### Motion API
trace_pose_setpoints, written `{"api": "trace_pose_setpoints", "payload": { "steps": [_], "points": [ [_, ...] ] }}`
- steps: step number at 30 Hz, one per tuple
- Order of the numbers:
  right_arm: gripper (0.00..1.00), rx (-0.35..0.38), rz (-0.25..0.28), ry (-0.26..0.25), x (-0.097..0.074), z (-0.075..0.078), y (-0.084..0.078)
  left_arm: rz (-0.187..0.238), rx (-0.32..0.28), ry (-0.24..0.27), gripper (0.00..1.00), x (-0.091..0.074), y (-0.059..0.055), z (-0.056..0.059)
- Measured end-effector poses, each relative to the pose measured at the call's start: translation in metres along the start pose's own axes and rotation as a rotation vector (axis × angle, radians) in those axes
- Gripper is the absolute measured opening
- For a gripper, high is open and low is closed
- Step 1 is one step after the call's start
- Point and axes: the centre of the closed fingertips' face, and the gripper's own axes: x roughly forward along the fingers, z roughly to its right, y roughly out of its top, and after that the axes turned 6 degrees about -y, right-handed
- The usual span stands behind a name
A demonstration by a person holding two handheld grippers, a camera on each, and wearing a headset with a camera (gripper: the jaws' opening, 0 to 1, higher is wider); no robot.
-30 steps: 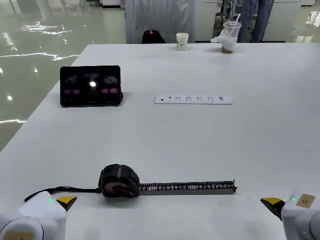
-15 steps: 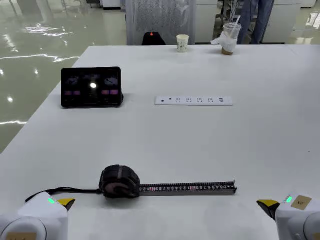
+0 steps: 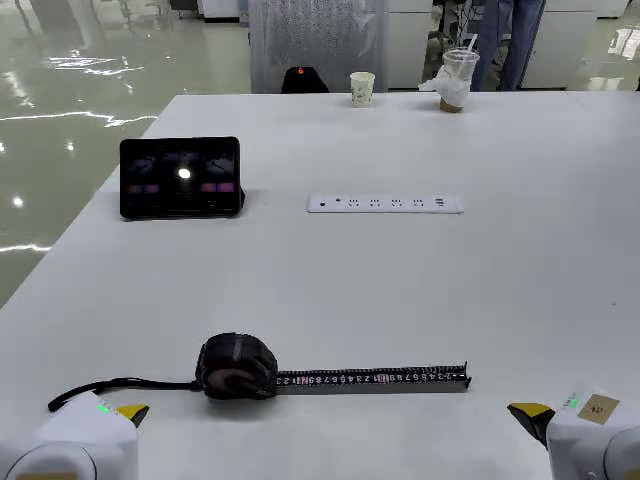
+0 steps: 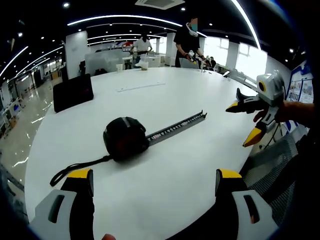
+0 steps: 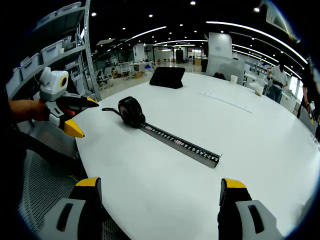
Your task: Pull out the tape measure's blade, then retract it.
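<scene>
The left gripper [image 3: 128,413] has drawn back a little toward the near edge of the head view, away from the tape measure [image 3: 238,366]. The looped end of the strap [image 3: 58,402], partly covered by that gripper a second ago, now lies clear on the bench [image 3: 400,290]. The right gripper [image 3: 528,411] has also eased back slightly and slid inward, so its yellow tip sits closer to the blade [image 3: 370,379] end than before. The headset has tipped a touch, so everything sits slightly lower in the head view.
</scene>
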Motion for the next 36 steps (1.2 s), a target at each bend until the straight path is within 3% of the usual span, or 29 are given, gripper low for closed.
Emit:
{"api": "trace_pose_setpoints", "payload": {
  "steps": [29,36],
  "points": [
    [0.99,-0.008,0.024,-0.002,-0.0009,-0.0040,0.0058,0.011,-0.009,0.019,0.99,0.0032,0.0008,0.0032],
    [0.97,-0.014,0.022,0.025,-0.0002,-0.0066,0.0027,0.021,-0.019,0.035,0.99,0.0054,0.0030,0.0015]
  ]
}}
